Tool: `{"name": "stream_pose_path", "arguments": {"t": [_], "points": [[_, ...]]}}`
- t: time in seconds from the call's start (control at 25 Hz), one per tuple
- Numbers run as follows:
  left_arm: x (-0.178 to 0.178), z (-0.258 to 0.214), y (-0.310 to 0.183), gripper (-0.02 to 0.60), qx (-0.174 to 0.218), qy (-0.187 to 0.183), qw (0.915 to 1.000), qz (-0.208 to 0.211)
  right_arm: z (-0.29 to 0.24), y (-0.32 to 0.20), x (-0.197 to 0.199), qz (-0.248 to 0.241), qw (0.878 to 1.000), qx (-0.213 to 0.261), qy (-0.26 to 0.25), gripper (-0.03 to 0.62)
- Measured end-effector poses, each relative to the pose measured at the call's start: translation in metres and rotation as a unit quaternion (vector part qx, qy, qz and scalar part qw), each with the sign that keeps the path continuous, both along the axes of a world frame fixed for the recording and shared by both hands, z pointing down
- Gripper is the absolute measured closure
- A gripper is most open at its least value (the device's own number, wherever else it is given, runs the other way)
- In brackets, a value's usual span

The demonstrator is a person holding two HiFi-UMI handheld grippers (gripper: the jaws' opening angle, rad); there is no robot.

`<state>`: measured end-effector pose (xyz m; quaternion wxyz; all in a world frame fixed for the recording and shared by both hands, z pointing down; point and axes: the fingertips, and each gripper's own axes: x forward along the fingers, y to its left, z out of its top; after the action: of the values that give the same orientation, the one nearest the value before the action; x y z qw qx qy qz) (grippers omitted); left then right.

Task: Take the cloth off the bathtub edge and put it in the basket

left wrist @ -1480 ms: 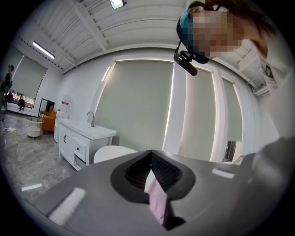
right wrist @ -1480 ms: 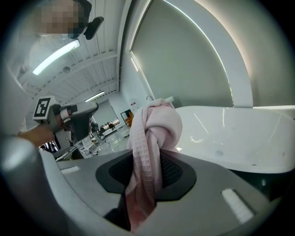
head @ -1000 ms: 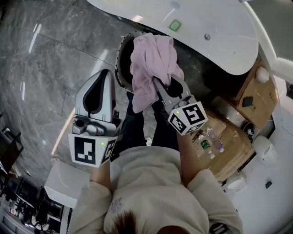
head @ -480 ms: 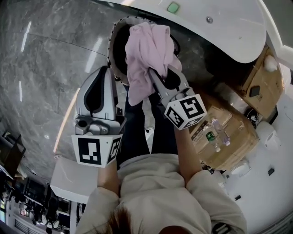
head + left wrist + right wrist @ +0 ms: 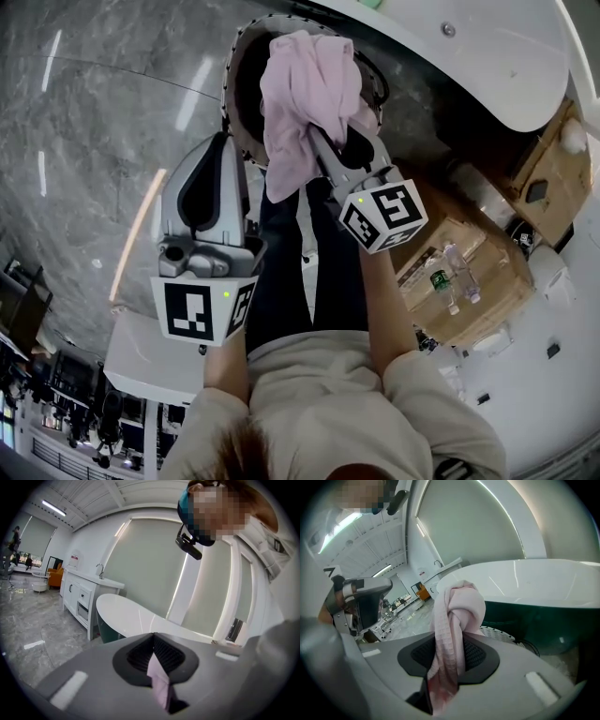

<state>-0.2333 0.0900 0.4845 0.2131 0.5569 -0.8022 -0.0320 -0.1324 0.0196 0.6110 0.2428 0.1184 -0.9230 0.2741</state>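
Observation:
A pink cloth (image 5: 305, 84) hangs bunched from my right gripper (image 5: 315, 139), which is shut on it. It dangles over the dark mouth of the round basket (image 5: 231, 75) that stands against the white bathtub (image 5: 487, 56). In the right gripper view the cloth (image 5: 457, 606) runs down between the jaws of the right gripper (image 5: 451, 644), with the basket's woven rim (image 5: 497, 633) and the tub (image 5: 525, 581) behind. My left gripper (image 5: 220, 142) hovers to the left of the cloth with its jaws together and nothing hanging from it. In the left gripper view, a pink sliver shows in the seam of the left gripper (image 5: 153, 638).
A cardboard box (image 5: 487, 281) with bottles stands at the right by the person's legs. A white block (image 5: 141, 361) sits on the marble floor at lower left. A white cabinet with a tap (image 5: 79, 592) stands beyond the tub's end (image 5: 126, 613).
Both grippers have sunk together, the right one still carrying the cloth. The basket's mouth now looks larger and closer beneath the cloth.

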Motion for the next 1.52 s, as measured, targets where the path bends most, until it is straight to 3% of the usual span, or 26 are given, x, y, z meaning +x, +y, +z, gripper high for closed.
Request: {"name": "stream_pose_path", "arguments": {"t": [0.64,1.52], "points": [[0.002,0.036,0.004,0.533,-0.017,0.026,0.9995,0.011,0.085,0.006,-0.016,-0.005,0.999,-0.013,0.047,0.478],[0.006,0.05,0.029,0.532,-0.032,0.039,0.9987,0.003,0.194,0.005,-0.003,-0.008,0.988,-0.042,0.147,0.477]]}}
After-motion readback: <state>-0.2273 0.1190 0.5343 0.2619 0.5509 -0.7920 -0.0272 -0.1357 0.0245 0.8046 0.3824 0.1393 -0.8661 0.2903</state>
